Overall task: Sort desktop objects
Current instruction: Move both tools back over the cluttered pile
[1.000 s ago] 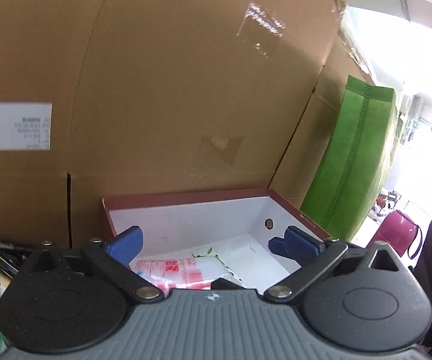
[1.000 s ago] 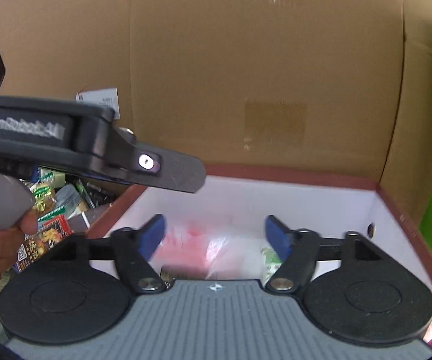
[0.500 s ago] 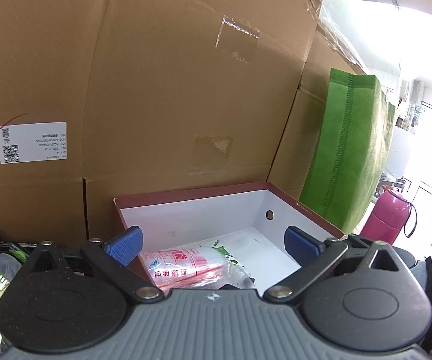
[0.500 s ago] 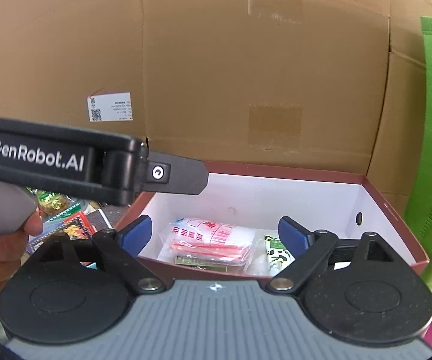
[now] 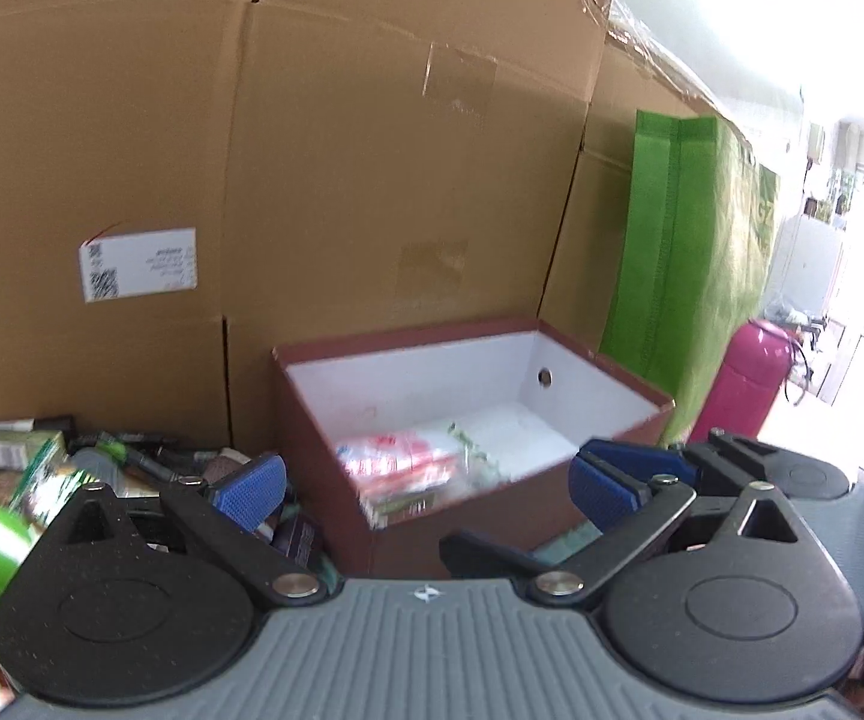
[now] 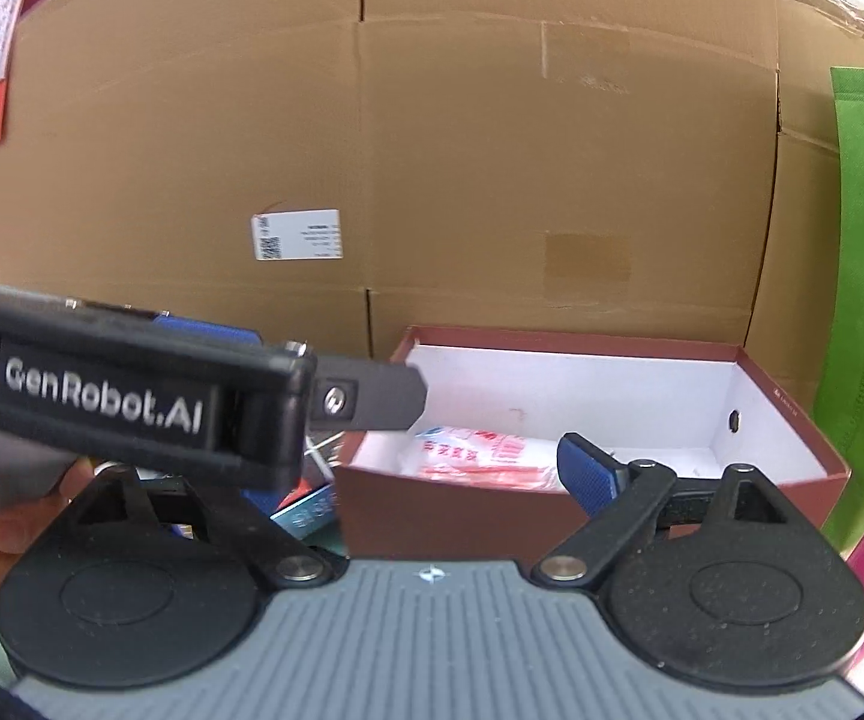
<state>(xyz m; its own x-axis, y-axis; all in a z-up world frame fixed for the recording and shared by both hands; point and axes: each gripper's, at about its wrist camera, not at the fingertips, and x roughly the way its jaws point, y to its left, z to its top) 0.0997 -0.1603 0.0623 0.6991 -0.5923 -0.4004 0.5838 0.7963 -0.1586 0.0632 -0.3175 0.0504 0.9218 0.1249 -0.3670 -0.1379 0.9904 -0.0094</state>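
Cardboard cartons [image 5: 372,180] back a maroon box [image 5: 492,510] holding a red-printed packet [image 5: 396,459]. Left tongs [image 5: 426,480] and right tongs [image 6: 426,474] both gape wide, gripping nothing.

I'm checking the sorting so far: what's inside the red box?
Inside the red box lies a red-printed plastic packet beside a clear bag. Anything beneath them is covered.

"GenRobot.AI" stands in white letters on the black left gripper [image 6: 336,402]; the carton's white label [image 6: 296,234] cannot be read.
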